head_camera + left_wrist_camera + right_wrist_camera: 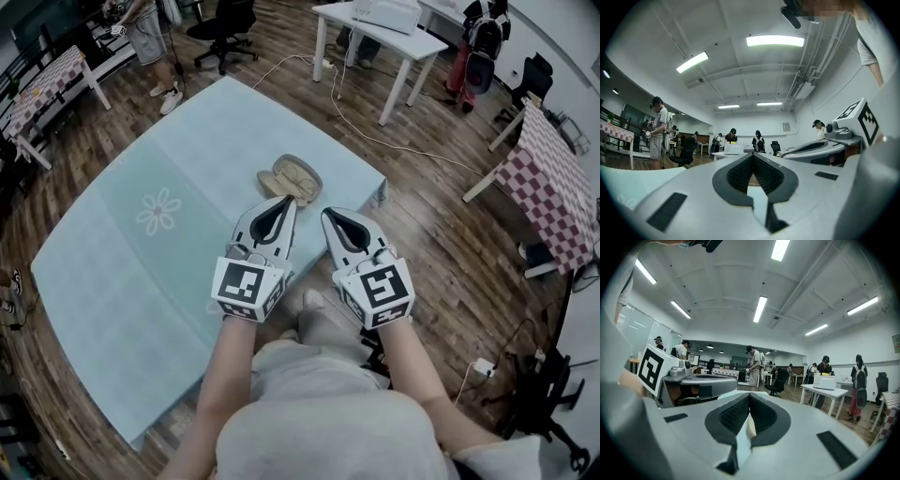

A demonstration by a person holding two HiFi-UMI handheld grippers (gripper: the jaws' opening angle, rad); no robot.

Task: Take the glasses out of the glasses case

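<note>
Both grippers hang side by side, jaws pressed together and empty: the left gripper [285,201] and the right gripper [329,215]. Just beyond their tips the tan glasses case [275,181] lies open on a pale blue tablecloth [112,272] with a flower print [158,211], the glasses [300,174] inside. Around it are a wooden floor [441,234], a white table [380,33] far off and a checked table [553,187] to the right.

Glasses case [291,176] lies on the table [202,131].
</note>
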